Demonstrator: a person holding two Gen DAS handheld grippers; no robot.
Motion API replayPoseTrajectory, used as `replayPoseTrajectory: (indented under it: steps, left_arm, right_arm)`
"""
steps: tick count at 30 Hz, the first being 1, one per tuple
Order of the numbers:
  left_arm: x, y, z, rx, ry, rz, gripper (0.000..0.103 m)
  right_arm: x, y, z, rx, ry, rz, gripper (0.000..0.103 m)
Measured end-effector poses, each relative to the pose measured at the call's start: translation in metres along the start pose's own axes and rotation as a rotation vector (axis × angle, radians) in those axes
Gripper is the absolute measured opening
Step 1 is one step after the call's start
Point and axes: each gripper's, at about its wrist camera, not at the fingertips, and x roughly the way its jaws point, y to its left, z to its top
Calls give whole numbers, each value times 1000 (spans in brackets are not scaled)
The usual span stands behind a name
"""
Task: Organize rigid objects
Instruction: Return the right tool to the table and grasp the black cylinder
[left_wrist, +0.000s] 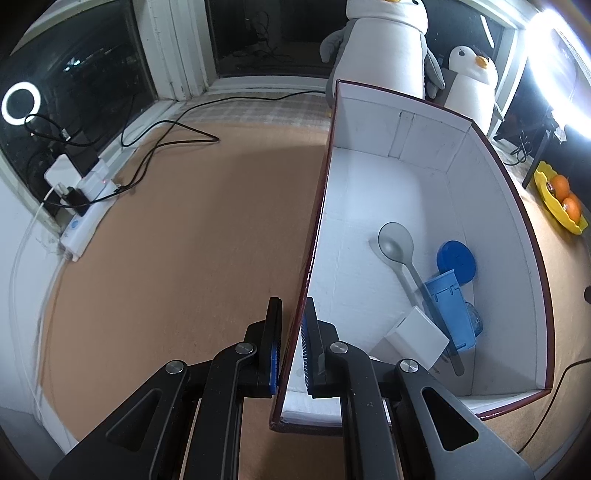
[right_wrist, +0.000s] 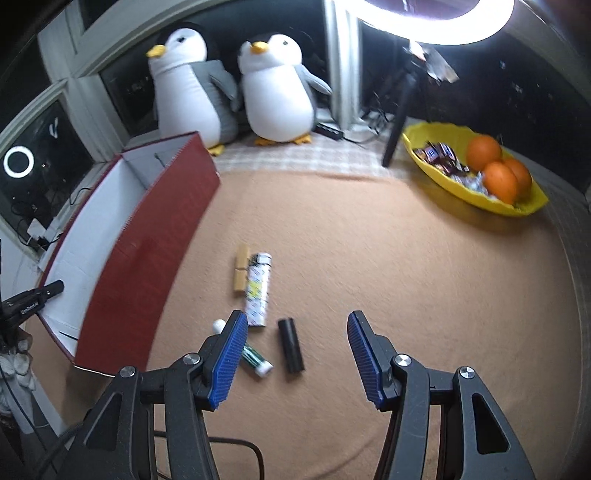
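Left gripper (left_wrist: 291, 341): jaws clamped on the near wall of the box (left_wrist: 314, 236), one finger outside, one inside. The box's near corner is cut off behind the fingers. Inside, at the right end, lie a grey spoon (left_wrist: 397, 245), bowl pointing to the far wall, a blue lid (left_wrist: 457, 260), a blue holder (left_wrist: 448, 314) and a white block (left_wrist: 415, 334); these overlap, and a clear item behind the holder is hard to make out.

Right gripper (right_wrist: 297, 354): jaws apart, nothing between the pads, hovering over the mat (right_wrist: 406, 277). This view is blurred. Below it a black cylinder (right_wrist: 291, 345) lies with its long axis running away from the gripper. Beside it lie a white lighter (right_wrist: 258, 290) and a tan stick (right_wrist: 240, 271), nearly parallel. A green tube (right_wrist: 255, 360) is partly hidden by the left finger, as is a small white item (right_wrist: 218, 325).

The box, red outside, stands left of these, open side up. Wide bare mat lies to the right, as far as the yellow tray (right_wrist: 436, 177).
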Motion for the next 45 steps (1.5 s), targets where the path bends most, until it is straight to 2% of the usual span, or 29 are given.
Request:
replayPoseTrajectory:
  steps: [3,10,24,32,42,45]
  left_arm:
    - [2,-1,1,9,4,4,9]
    - [5,-2,4,19,10,6,9]
    - [9,-5,7,29,22,15,9]
    - [12,-6,9,31,29,25,9]
    - [11,-7,8,28,31,34,9]
    - [11,-6,8,24,30,33,9]
  right_arm:
    - [5,-9,-8,8,22,-10,51]
    - [26,-9,-19,7,82,7,40]
    - [71,5,-16,-44,176,4,28]
    - [82,4,-17,-56,199,3,27]
    - [89,6,-15,-68,208,1,15]
    - [90,7,-14,-73,208,-4,15]
